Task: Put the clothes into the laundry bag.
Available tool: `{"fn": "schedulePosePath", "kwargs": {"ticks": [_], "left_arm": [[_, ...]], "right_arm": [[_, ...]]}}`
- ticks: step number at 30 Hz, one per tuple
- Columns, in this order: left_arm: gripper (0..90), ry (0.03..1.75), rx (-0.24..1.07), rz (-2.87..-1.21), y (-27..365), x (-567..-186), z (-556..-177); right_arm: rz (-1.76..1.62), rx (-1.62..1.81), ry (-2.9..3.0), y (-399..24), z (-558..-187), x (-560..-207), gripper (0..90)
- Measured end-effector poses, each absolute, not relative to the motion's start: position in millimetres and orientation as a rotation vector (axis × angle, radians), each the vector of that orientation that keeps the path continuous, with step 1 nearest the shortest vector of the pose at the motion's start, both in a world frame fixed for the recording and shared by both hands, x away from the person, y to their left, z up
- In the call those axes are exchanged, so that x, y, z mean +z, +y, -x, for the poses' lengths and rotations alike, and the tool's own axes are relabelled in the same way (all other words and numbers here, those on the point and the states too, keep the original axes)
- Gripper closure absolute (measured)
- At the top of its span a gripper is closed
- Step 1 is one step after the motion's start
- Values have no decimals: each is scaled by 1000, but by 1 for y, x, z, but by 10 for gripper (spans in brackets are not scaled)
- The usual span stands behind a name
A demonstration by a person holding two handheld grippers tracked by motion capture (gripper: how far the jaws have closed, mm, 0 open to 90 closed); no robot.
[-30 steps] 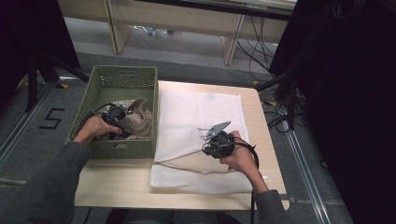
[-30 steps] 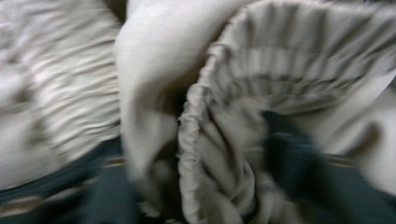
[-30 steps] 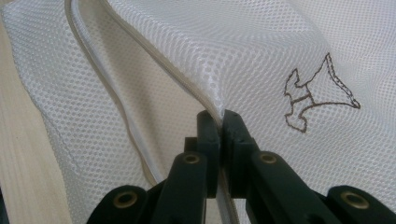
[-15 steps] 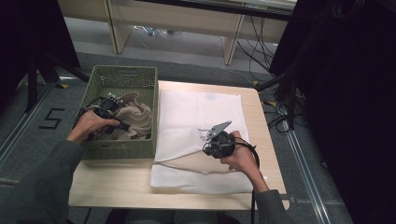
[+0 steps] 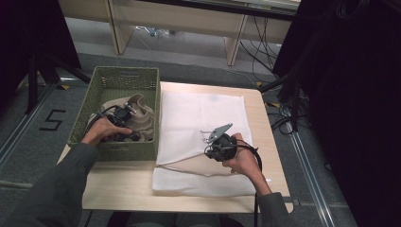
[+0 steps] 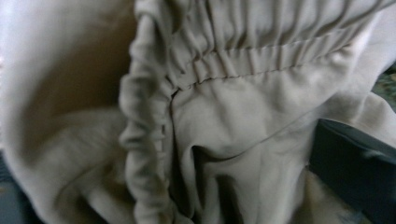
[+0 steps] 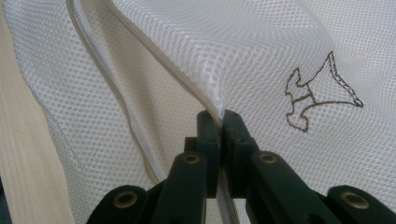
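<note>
A beige garment (image 5: pixel 141 112) with a gathered waistband (image 6: pixel 261 56) lies bunched in a green woven basket (image 5: pixel 124 75) at the table's left. My left gripper (image 5: pixel 124 116) is down in the basket on the garment. Its jaws have just been opening and stand wide, with cloth between them but not pinched. A white mesh laundry bag (image 5: pixel 201 111) lies spread on the table. My right gripper (image 7: pixel 219 122) is shut on the bag's zipped edge (image 7: pixel 140 46) and lifts it into a ridge. In the high view the right gripper (image 5: pixel 206 141) is at the bag's near middle.
The wooden table (image 5: pixel 124 187) shows bare wood at the front left and along its right edge. A small brown outline logo (image 7: pixel 317 93) marks the mesh. Cables and dark stands crowd the floor to the right. Desk legs stand beyond the table.
The left hand pulled back towards the basket's far left, then came back down onto the beige garment. The right gripper has held still on the bag's edge.
</note>
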State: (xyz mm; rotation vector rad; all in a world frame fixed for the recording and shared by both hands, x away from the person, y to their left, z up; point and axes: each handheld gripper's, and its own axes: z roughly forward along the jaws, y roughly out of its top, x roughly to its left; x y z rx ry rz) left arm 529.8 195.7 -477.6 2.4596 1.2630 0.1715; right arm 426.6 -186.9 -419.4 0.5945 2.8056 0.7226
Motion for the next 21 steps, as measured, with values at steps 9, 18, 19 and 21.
{"fn": "schedulePosePath", "kwargs": {"ticks": [9, 18, 19, 21], "left_arm": [[731, 1242, 333, -2455, 206, -471, -527], [788, 1234, 402, -2307, 221, -442, -520], [789, 1231, 403, -2292, 223, -438, -519], [790, 1209, 405, -2262, 227, -426, -516]], "right_arm": [[-592, 732, 2795, -188, -426, -416, 880], [-589, 741, 2797, -189, -427, -416, 880], [-594, 739, 2794, -189, -427, -416, 880], [-602, 739, 2794, -189, -426, -416, 880]]}}
